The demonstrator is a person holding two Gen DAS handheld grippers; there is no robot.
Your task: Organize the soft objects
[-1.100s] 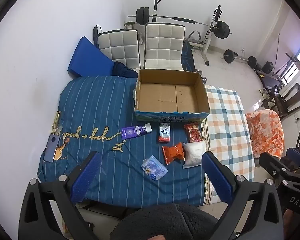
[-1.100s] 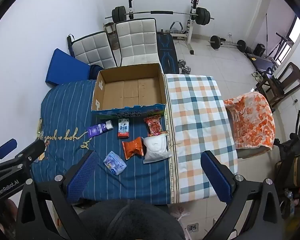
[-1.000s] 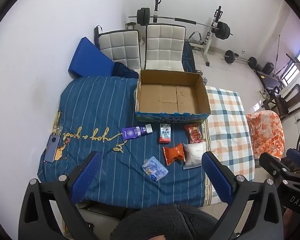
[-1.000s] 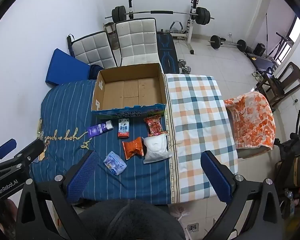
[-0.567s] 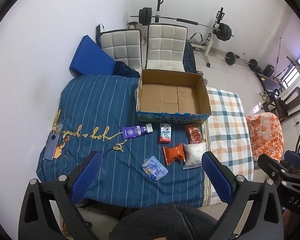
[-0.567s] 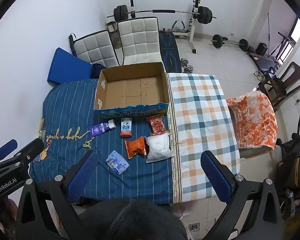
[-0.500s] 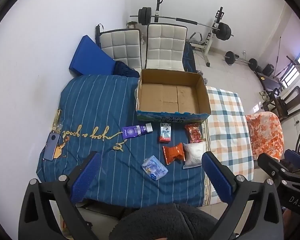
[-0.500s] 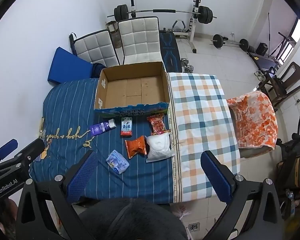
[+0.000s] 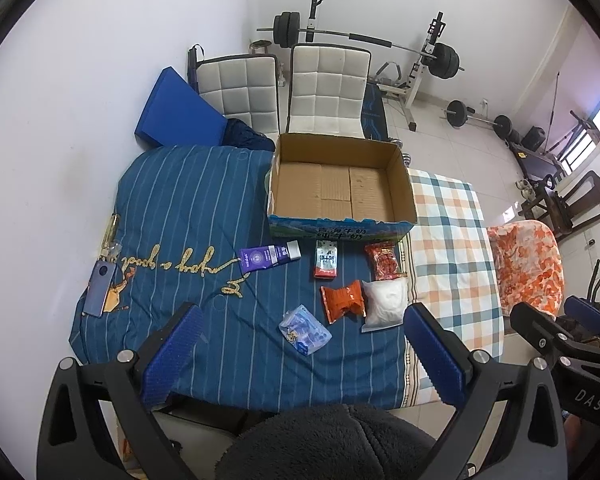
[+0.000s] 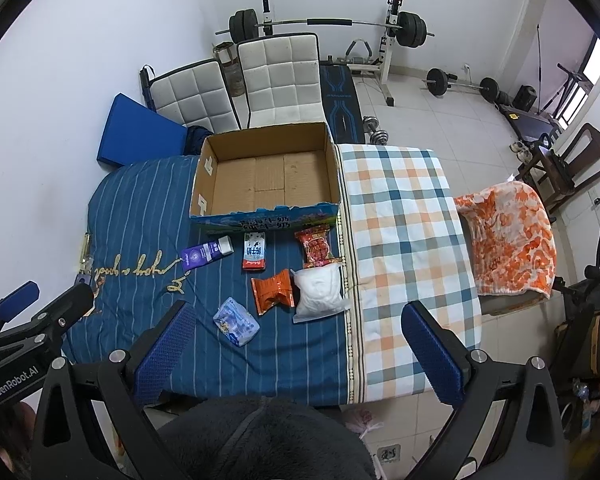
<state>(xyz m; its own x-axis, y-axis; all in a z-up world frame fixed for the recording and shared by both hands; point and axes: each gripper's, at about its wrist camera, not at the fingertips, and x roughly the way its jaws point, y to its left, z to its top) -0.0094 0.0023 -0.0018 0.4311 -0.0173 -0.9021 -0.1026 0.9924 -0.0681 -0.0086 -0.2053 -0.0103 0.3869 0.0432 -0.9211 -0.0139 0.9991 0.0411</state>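
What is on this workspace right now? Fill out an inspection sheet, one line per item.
Surface: blue striped bedspread beside plaid sheet.
Job's things: cardboard box empty; purple tube, red-white sachet, red snack pack, orange packet, white pouch, blue-clear packet lie loose before it.
Clutter: phone at bedspread's left edge.
Grippers: left gripper, right gripper open, empty, above the bed.
Cables: nothing seen.
Surroundings: two white chairs, barbell rack, orange blanket.

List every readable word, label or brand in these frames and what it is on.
"GenRobot.AI": left gripper body.
"DAS": right gripper body; the rest is cut off.
Chinese characters on the cardboard box front: too blurred.
Gold script on the blue bedspread: upside down, unclear.
Snack packets and purple tube: too small.
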